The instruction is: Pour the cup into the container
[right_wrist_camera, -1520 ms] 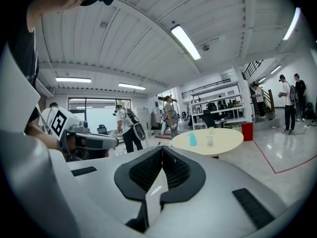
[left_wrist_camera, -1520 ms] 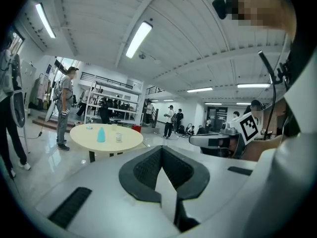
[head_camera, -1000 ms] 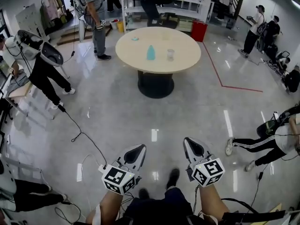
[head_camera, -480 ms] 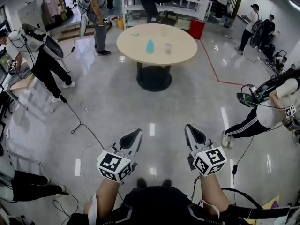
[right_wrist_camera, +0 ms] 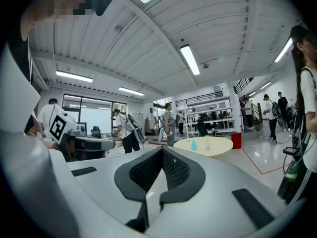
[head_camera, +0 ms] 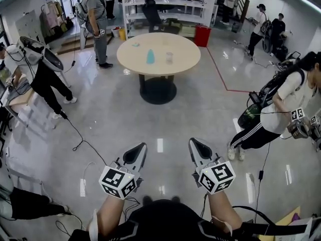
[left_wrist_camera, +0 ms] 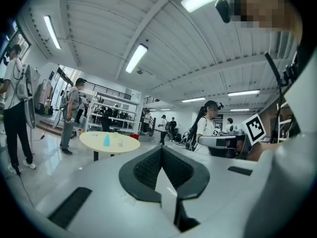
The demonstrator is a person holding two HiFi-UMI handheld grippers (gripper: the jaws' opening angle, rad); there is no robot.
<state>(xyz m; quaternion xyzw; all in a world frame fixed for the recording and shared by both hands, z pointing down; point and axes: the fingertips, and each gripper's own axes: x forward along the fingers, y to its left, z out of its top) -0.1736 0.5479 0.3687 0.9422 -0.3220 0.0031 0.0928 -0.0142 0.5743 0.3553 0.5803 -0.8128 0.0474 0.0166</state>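
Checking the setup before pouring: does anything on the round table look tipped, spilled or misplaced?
Nothing stands out. The blue container and the clear cup stand upright, apart, on the round table; no spill shows, though they are far off and small.

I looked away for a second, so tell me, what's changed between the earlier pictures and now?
The person with striped trousers on the right has stepped further into view. The left claw and right claw stay shut and empty; the cup and blue container stand untouched on the round table.
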